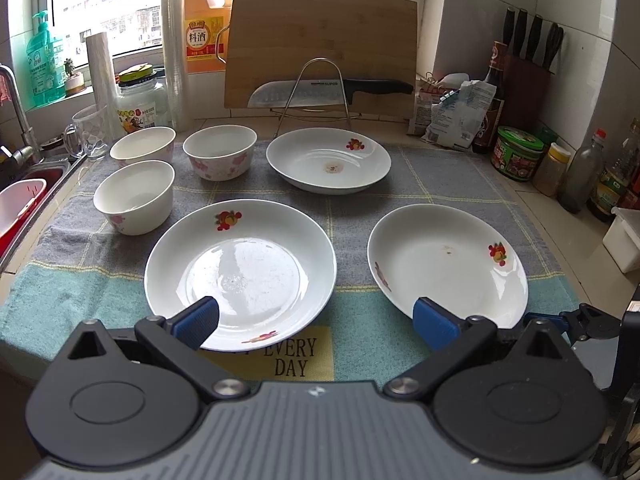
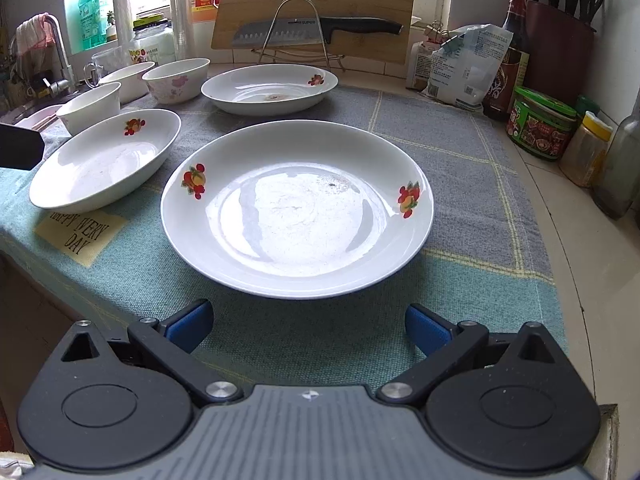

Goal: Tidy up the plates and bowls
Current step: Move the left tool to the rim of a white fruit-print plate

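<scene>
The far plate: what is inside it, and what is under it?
Inside the far plate only a small reddish-brown stain shows. It stands on the grey-checked cloth; the cloth directly under it is covered.

A grey and teal checked cloth (image 1: 440, 176) covers my counter, with a yellow "EVERY DAY" patch (image 1: 292, 356) at its near edge. Behind it a bamboo cutting board (image 1: 320, 40) leans upright, a black-handled knife (image 1: 332, 90) lying across a wire rack (image 1: 316, 96) before it. A green-lidded jar (image 1: 518, 152) stands to my right, near the knife block (image 1: 528, 76).
</scene>
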The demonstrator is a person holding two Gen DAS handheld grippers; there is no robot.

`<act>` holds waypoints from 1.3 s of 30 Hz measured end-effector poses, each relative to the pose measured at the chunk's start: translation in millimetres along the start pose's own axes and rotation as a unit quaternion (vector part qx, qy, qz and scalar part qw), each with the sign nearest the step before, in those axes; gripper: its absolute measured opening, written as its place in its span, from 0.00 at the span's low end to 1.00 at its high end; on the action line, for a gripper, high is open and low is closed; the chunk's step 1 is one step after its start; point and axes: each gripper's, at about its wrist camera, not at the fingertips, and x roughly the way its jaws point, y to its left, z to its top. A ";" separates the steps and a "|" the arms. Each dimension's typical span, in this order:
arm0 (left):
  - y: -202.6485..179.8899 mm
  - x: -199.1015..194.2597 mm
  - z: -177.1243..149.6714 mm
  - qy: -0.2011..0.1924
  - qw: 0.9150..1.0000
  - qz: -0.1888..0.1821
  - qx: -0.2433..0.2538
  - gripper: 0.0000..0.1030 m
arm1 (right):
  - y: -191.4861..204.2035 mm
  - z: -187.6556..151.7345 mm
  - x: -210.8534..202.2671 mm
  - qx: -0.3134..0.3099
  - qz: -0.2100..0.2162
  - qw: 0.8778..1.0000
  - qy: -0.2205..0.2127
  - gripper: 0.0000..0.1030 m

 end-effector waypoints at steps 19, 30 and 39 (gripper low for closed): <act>-21.0 48.9 36.6 -0.006 0.995 -0.065 0.078 0.99 | -6.1 3.3 12.6 -0.022 0.013 0.999 -0.040 1.00; -50.3 126.1 71.1 0.086 0.972 -0.157 0.154 0.99 | -6.5 2.6 12.4 -0.021 0.011 0.999 -0.043 1.00; -77.2 173.6 76.6 0.133 0.948 -0.171 0.235 0.99 | -6.2 1.4 11.6 -0.018 0.009 0.999 -0.047 1.00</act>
